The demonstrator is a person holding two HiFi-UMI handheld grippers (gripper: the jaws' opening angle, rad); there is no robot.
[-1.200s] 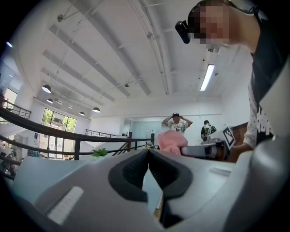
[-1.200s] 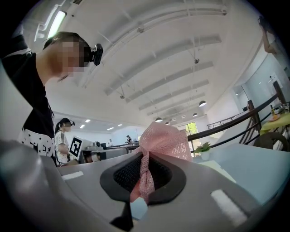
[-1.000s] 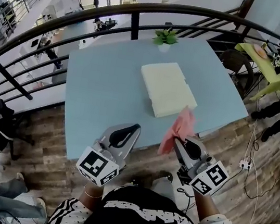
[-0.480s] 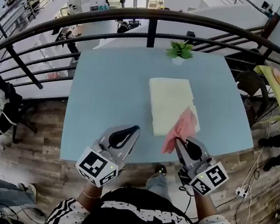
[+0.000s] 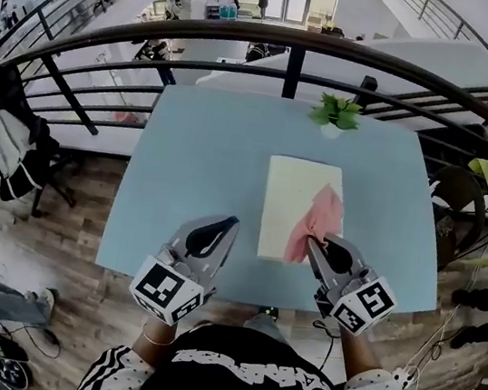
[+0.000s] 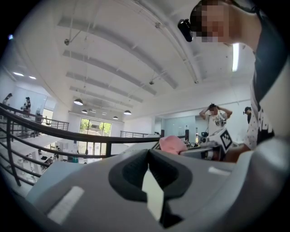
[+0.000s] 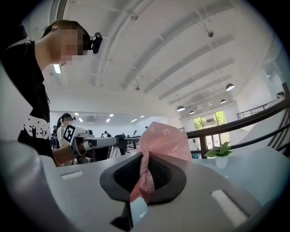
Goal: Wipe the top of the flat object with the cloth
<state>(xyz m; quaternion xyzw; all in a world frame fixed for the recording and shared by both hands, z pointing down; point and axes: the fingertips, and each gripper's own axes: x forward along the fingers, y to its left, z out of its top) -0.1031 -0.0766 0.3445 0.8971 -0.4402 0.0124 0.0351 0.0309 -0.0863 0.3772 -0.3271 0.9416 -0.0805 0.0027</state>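
- Light blue table (image 5: 203, 165) stands on a wooden floor (image 5: 63, 234) and backs onto a curved black railing (image 5: 296, 40). Beyond the railing is a bright open hall.
- A small potted plant (image 5: 334, 115) sits at the far edge of the table, just inside the railing.
- A flat cream pad (image 5: 291, 197) lies on the right half of the table, its long side running away from the person. It is near the plant but apart from it.
- The right gripper (image 5: 315, 241) is over the near right corner of the pad. Its jaws are clamped on a pink cloth (image 5: 317, 218).
- In the right gripper view, a twisted neck of the cloth is pinched between the jaws and the rest bunches out past the tips.
- From the head view the cloth covers the near right part of the pad. Whether it touches the pad cannot be told.
- The left gripper (image 5: 225, 224) is held over the near edge of the table, left of the pad and clear of it.
- In the left gripper view its jaws meet at the tips with nothing between them.
- The two grippers are level with each other and well apart.
- At the far left a dark jacket (image 5: 5, 138) is draped over a chair (image 5: 46, 169) on the wooden floor.
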